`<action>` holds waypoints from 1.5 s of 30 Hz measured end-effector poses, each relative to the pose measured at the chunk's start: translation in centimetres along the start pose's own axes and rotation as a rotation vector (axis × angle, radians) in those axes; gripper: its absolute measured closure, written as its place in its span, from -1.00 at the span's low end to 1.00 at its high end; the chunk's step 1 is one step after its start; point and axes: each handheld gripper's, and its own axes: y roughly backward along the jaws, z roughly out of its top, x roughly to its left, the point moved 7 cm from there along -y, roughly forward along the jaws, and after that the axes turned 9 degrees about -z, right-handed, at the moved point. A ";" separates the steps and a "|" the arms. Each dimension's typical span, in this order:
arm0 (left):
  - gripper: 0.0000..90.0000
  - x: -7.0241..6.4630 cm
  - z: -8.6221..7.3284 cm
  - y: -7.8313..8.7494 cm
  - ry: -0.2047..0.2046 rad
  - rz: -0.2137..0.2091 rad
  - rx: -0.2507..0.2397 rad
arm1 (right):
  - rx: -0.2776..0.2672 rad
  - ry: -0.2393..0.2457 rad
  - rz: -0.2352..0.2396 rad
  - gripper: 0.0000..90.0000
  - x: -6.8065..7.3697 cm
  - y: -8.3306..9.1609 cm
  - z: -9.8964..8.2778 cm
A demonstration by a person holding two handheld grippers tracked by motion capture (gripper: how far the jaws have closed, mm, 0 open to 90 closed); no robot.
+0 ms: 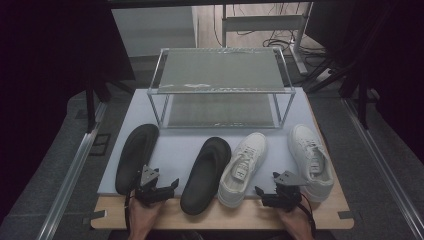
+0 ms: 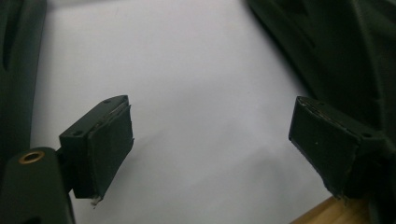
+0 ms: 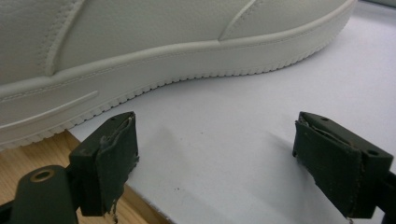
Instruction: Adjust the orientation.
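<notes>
1. Shoes lay in a row on a pale mat (image 1: 200, 150) that covered a wooden table (image 1: 225, 217): from the left, a black slipper (image 1: 136, 156), a second black slipper (image 1: 206, 174), a white sneaker (image 1: 243, 167) and a second white sneaker (image 1: 311, 161).
2. Behind the row stood a two-tier metal rack (image 1: 220, 85), both of its shelves bare.
3. At the near edge of the table, the left gripper (image 1: 165, 191) sat in the gap between the two black slippers, held by a hand (image 1: 145, 215) that came in from below.
4. In the left gripper view its jaws were spread wide over bare mat, nothing between them, with the dark side of one slipper at the left edge (image 2: 16, 70) and the other at the upper right (image 2: 336, 51).
5. The right gripper (image 1: 267, 196) rested between the two white sneakers, near their heels, held by the other hand (image 1: 297, 222).
6. In the right gripper view its jaws stood far apart over the mat, with no contact on either pad (image 3: 116, 158).
7. Just beyond those jaws lay the ribbed sole and side of a white sneaker (image 3: 163, 51), close but untouched; which of the pair it was I could not tell.
8. One heel end of that sneaker overhung the mat's edge above the wood (image 3: 32, 158).
</notes>
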 end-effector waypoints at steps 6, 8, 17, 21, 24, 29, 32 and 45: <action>-0.70 0.1 0.4 0.2 0.007 -0.024 0.014 | 0.001 0.004 0.005 -0.72 0.1 -0.1 0.0; -0.70 0.2 0.6 0.4 0.007 -0.022 0.018 | 0.003 0.002 0.005 -0.74 0.1 -0.1 0.0; -0.70 0.6 1.5 0.9 0.007 -0.017 0.019 | 0.011 0.004 0.007 -0.85 0.4 -0.2 0.0; -0.69 0.8 1.9 1.2 0.002 -0.012 0.023 | 0.014 0.006 0.005 -0.86 0.4 -0.2 0.0; -0.67 1.0 2.2 1.6 -0.007 -0.001 0.026 | 0.014 0.006 0.005 -0.86 0.4 -0.2 0.0; -0.60 1.6 2.8 2.5 -0.005 0.014 0.020 | 0.014 0.005 0.005 -0.86 0.4 -0.2 0.0; -0.55 2.1 3.1 3.0 -0.005 0.026 0.017 | 0.014 0.006 0.005 -0.86 0.4 -0.2 0.0; -0.10 5.8 3.2 4.3 0.040 0.114 0.035 | 0.015 0.006 0.004 -0.86 0.4 -0.2 0.0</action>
